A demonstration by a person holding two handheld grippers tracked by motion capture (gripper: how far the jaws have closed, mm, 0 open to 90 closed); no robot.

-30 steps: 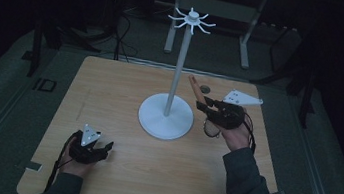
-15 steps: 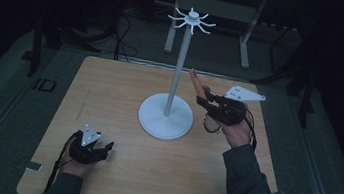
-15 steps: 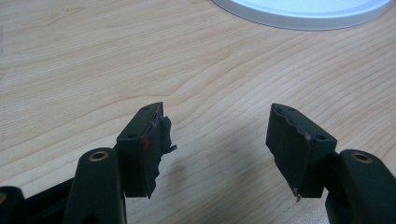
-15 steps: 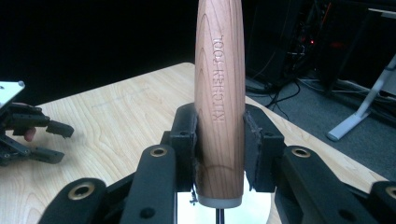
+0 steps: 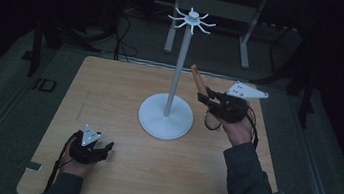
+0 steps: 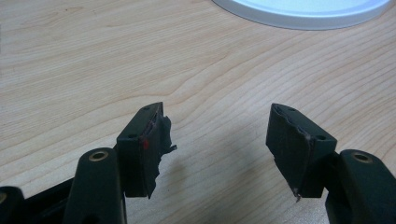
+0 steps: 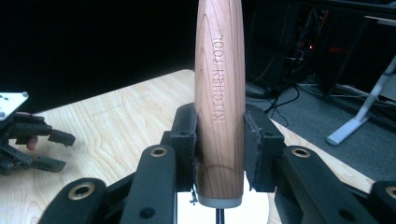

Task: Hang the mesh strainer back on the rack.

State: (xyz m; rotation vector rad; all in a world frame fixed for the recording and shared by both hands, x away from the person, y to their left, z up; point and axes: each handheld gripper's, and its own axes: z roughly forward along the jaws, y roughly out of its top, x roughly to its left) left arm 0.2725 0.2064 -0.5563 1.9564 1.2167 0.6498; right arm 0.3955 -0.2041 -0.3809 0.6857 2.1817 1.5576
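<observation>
A wooden handle stamped "KITCHEN TOOL" points up and away from the table, right of the white stand. My right gripper is shut on it near its grey-capped end, one jaw on each side. A dark loop hangs below that hand; I cannot tell what it is. The white stand has a round base, a thin pole and a crown of hooks. My left gripper rests low at the front left, jaws apart over bare wood.
The wooden table has dark floor on every side. Metal frame legs and cables lie beyond the far edge. The stand's base rim lies ahead of the left gripper. The left gripper shows far off in the right gripper view.
The right gripper has lifted a little and tipped the wooden handle more upright beside the pole. The left gripper has stayed where it was.
</observation>
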